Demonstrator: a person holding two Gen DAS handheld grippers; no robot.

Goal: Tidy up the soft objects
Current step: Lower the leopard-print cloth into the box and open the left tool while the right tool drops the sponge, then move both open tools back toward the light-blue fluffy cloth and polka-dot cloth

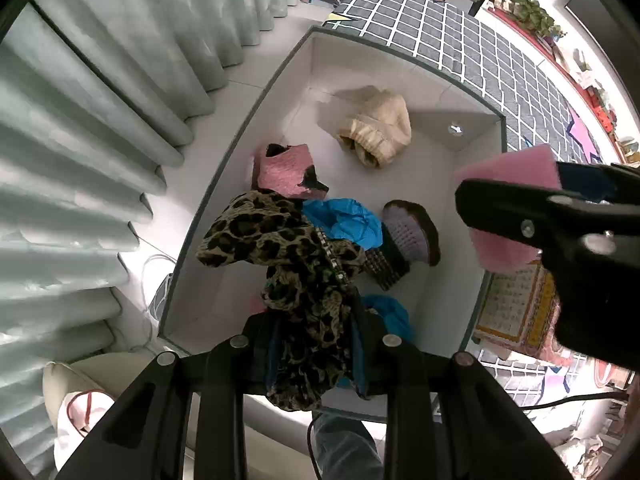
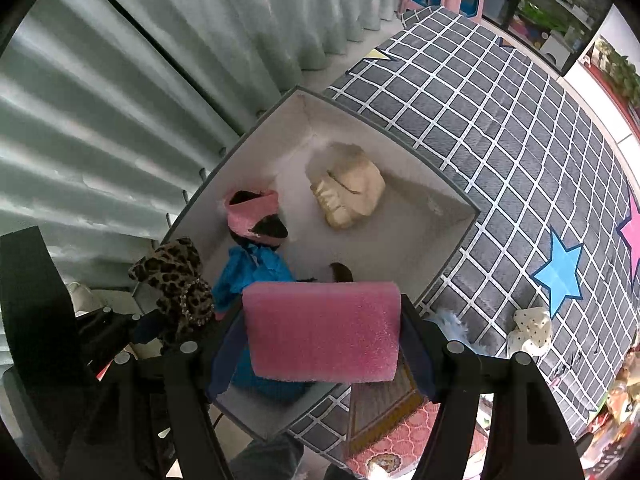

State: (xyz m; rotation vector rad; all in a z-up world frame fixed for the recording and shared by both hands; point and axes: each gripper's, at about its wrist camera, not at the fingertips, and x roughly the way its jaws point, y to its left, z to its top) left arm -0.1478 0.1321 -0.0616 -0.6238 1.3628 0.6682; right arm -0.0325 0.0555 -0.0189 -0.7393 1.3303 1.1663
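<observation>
My left gripper (image 1: 312,320) is shut on a leopard-print cloth (image 1: 280,248), which hangs over the white storage box (image 1: 240,152). My right gripper (image 2: 324,336) is shut on a pink foam block (image 2: 322,330), held above the box's near right side; the same pink foam block (image 1: 508,176) shows in the left wrist view. Inside the box lie a cream knitted piece (image 1: 378,130), a pink and black knitted piece (image 1: 286,172), a blue cloth (image 1: 344,220) and a purple and brown knitted piece (image 1: 412,232).
The box stands on a grey checked mat (image 2: 500,128) with star patches (image 2: 560,272). Pale curtains (image 1: 100,120) hang to the left. A dotted white soft thing (image 2: 532,330) and a light blue fluffy thing (image 2: 452,326) lie on the mat. A patterned book (image 1: 516,308) lies beside the box.
</observation>
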